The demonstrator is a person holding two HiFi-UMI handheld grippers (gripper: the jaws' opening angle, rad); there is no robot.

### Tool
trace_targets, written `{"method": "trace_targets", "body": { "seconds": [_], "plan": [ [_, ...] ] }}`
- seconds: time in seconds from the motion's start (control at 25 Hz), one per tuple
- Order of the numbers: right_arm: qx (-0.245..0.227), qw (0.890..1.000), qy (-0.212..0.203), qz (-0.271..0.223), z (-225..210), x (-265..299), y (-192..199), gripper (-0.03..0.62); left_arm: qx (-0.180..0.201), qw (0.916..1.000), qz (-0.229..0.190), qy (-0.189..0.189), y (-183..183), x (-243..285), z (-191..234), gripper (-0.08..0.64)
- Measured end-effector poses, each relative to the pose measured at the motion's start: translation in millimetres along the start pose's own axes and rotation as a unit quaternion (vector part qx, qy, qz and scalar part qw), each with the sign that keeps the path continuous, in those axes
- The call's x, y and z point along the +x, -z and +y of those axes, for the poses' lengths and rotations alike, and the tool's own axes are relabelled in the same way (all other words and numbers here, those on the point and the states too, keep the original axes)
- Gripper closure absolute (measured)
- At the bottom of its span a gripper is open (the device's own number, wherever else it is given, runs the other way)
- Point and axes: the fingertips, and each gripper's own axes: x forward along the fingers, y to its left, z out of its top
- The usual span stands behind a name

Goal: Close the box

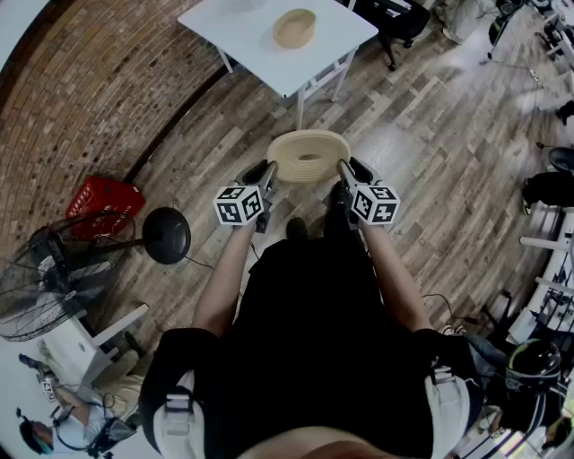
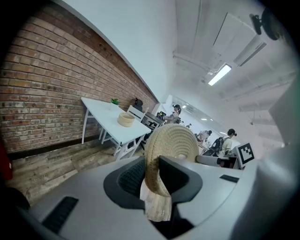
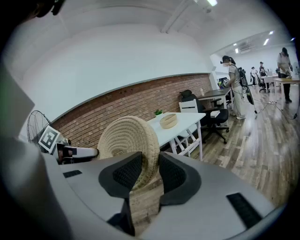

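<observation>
The left tool and right tool pinch the woven lid at 2 opposite rim edges (probably light, stiff, grippy).

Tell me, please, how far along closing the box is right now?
Done: the round woven straw lid is lifted, its rim clamped by the left gripper and right gripper. In hand: it hangs over the wooden floor, short of the white table. Left: setting it on the open woven straw box.
</observation>
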Motion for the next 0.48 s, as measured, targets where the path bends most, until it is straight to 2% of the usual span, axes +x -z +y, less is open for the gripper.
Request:
{"method": "trace_targets", "body": {
  "seconds": [0.48],
  "plan": [
    [-0.007, 1.000, -0.016, -0.002, 1.5, 7.8, -3.3, 0.477, -0.006, 0.9999, -0.011, -0.009, -2.9, -0.8, 4.2, 0.456]
  ]
}}
